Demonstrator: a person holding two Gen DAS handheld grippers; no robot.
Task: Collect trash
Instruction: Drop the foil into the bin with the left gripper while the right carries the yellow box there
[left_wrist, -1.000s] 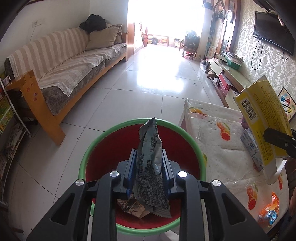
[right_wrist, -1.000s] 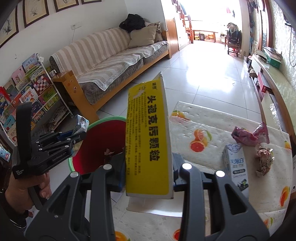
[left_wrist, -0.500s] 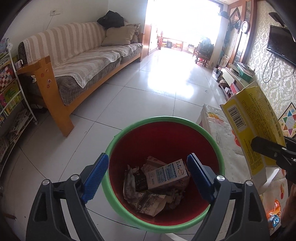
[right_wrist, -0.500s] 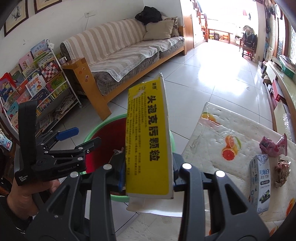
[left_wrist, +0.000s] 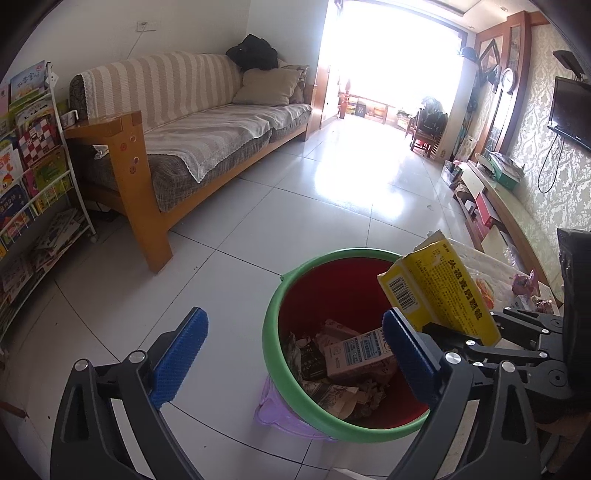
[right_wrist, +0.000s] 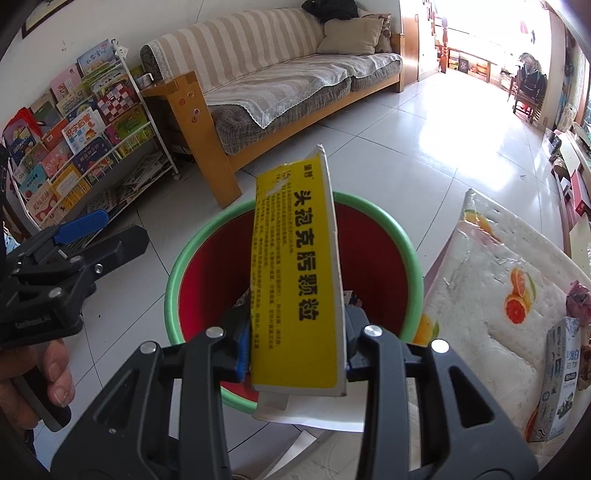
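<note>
A red bin with a green rim (left_wrist: 275, 332) (right_wrist: 177, 273) stands on the tiled floor and holds wrappers and a small carton (left_wrist: 356, 354). My left gripper (left_wrist: 295, 354) is open and empty, its blue pads spread wide, just left of and above the bin. My right gripper (right_wrist: 295, 350) is shut on a flat yellow box (right_wrist: 295, 280) with black Chinese print and holds it upright over the bin; the box also shows in the left wrist view (left_wrist: 443, 295). A milk carton (right_wrist: 561, 376) and crumpled wrappers (right_wrist: 580, 295) lie on the table.
The table with a fruit-print cloth (right_wrist: 491, 273) is right of the bin. A wooden sofa (left_wrist: 192, 147) and a book rack (right_wrist: 74, 125) stand to the left. A low TV shelf (left_wrist: 495, 199) lines the right wall.
My left gripper opened and dropped the grey wrapper into the bin, then drew left of it. My right gripper carried the yellow box from the table side to over the bin.
</note>
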